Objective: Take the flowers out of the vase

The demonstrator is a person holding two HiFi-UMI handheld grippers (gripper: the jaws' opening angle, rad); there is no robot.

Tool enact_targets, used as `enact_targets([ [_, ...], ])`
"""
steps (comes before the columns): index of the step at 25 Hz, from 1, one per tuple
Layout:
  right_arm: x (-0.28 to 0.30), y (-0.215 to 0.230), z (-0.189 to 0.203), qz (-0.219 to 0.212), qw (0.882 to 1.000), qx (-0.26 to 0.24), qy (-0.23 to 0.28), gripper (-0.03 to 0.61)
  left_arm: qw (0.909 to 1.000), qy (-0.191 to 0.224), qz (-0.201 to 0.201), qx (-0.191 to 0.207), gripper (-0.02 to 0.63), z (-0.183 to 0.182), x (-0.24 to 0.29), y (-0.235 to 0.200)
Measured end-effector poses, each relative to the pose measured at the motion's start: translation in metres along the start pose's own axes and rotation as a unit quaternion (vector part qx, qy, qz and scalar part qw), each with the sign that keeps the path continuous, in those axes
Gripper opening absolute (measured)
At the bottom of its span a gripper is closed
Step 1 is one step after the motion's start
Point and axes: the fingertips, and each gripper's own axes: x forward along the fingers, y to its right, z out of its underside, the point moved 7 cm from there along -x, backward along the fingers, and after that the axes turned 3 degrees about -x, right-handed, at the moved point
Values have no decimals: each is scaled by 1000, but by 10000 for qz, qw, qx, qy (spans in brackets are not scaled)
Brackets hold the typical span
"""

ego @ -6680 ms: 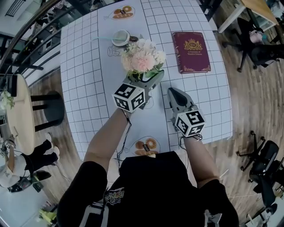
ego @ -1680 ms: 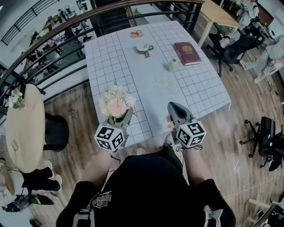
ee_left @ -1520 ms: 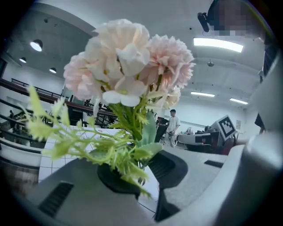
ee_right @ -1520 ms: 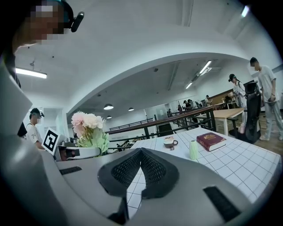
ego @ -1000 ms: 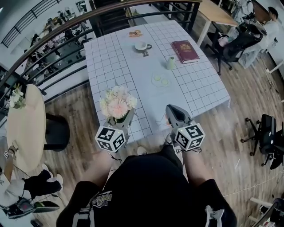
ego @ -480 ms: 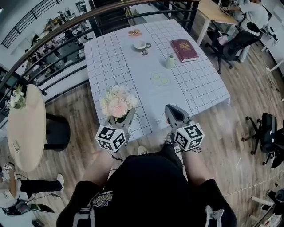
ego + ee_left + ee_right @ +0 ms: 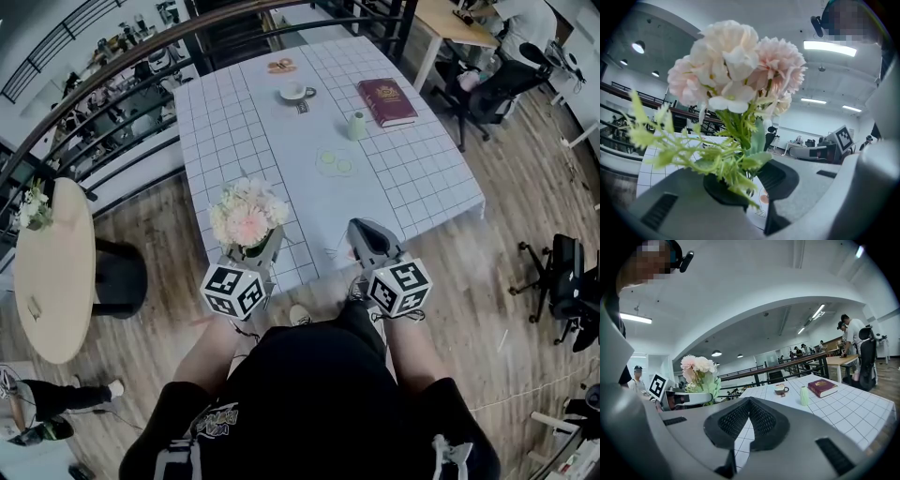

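Lifted out of the vase (image 7: 356, 125) and carried back off the worktop (image 7: 412, 178), the flowers (image 7: 247, 214) stand upright in the left hand-held gripper (image 7: 257, 249), pinched low on their thin stems, likely light, soft and crushable, while the right hand-held gripper (image 7: 366, 238) is closed, empty.

**A:** What lies on the grid-patterned surface (image 7: 412, 178)?

**B:** A dark red book (image 7: 386, 100) sits near the far right corner. A cup on a saucer (image 7: 294, 92) is to its left. There is something orange-brown (image 7: 280, 66) at the far edge, too small to tell. Nearer the middle is a pale round (image 7: 336, 162) with two green spots.

**A:** And around it?

**B:** Wooden floor (image 7: 506, 244). A round wooden table (image 7: 52, 272) stands at the left with a black stool (image 7: 120, 278) just beside it. A black office chair (image 7: 562, 286) is well apart at the right.
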Motion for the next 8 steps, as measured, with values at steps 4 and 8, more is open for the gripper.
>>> enact_targets([
  [4,0,1,0,7,10000,-8,10,21,10000,3,-1,-2,75,1,2,0],
  [8,2,3,0,9,10000,-11,6,21,10000,-8,4,-6,75,2,3,-1],
])
